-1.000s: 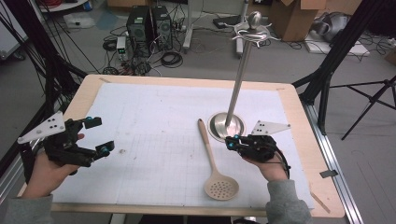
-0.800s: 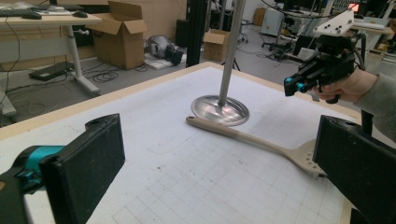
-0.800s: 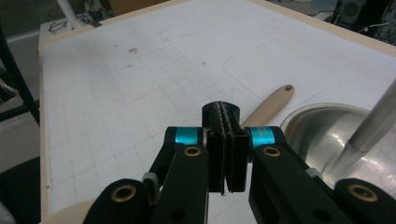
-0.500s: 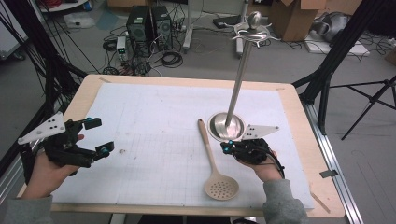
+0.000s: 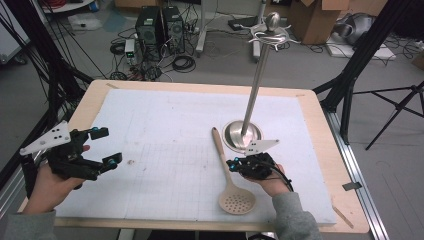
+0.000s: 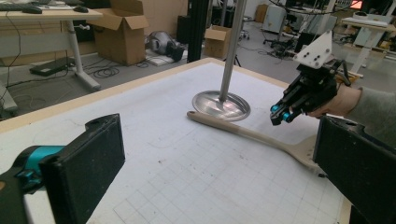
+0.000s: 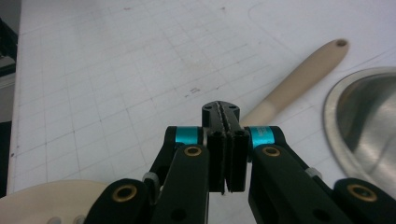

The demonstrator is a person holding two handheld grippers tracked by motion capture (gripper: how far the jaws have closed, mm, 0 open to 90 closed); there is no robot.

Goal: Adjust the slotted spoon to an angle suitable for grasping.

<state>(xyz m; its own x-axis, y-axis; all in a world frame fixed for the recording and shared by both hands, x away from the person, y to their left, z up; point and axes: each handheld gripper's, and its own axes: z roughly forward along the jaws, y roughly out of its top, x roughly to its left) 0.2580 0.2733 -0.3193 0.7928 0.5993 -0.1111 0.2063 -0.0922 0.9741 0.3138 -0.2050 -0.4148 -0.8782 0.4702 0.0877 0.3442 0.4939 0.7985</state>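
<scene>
A beige slotted spoon (image 5: 226, 174) lies flat on the white mat, its handle end near the stand's base and its round head toward the front edge. The handle (image 7: 299, 81) runs under my right gripper (image 7: 224, 112), whose jaws are pressed together with nothing between them. In the high view my right gripper (image 5: 235, 164) hovers just right of the spoon's handle. My left gripper (image 5: 107, 147) stands open at the table's left side, far from the spoon (image 6: 261, 135). From the left gripper view I see my right gripper (image 6: 280, 115) beside the stand.
A tall metal utensil stand (image 5: 256, 85) with hooks on top rises from a round steel base (image 5: 242, 134) right of centre. The base (image 7: 364, 126) lies close to the right gripper. The white gridded mat (image 5: 165, 130) covers the wooden table (image 5: 320, 150).
My right gripper has moved left and down toward the spoon's handle, and its jaws have closed. The left gripper and spoon stay where they were.
</scene>
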